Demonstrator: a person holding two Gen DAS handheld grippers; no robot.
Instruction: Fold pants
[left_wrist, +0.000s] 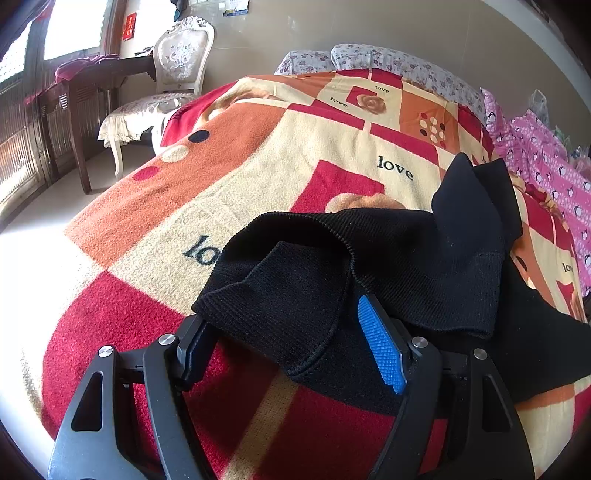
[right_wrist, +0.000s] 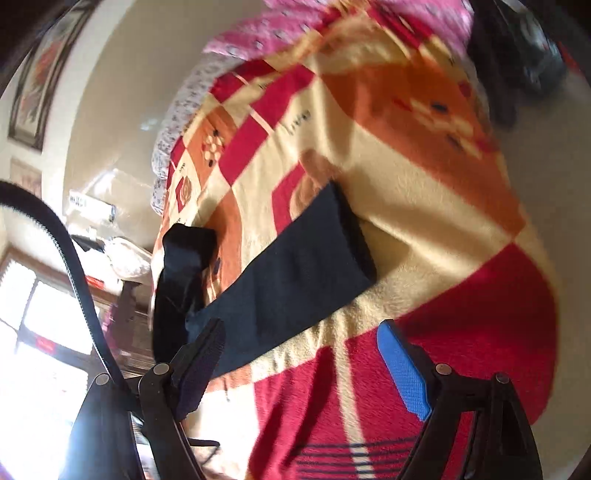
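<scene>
Sunlit tiles and a white chair (left_wrist: 181, 70) stood beyond the bed, whose red, orange and cream blanket (left_wrist: 258, 155) carried the black pants (left_wrist: 406, 266) near its front edge. The left hand-held gripper (left_wrist: 295, 350) stood spread, a ribbed fold of the pants lying loose between its pads. The right hand-held gripper (right_wrist: 306, 369) was spread too, over bare blanket, with nothing between its pads.
</scene>
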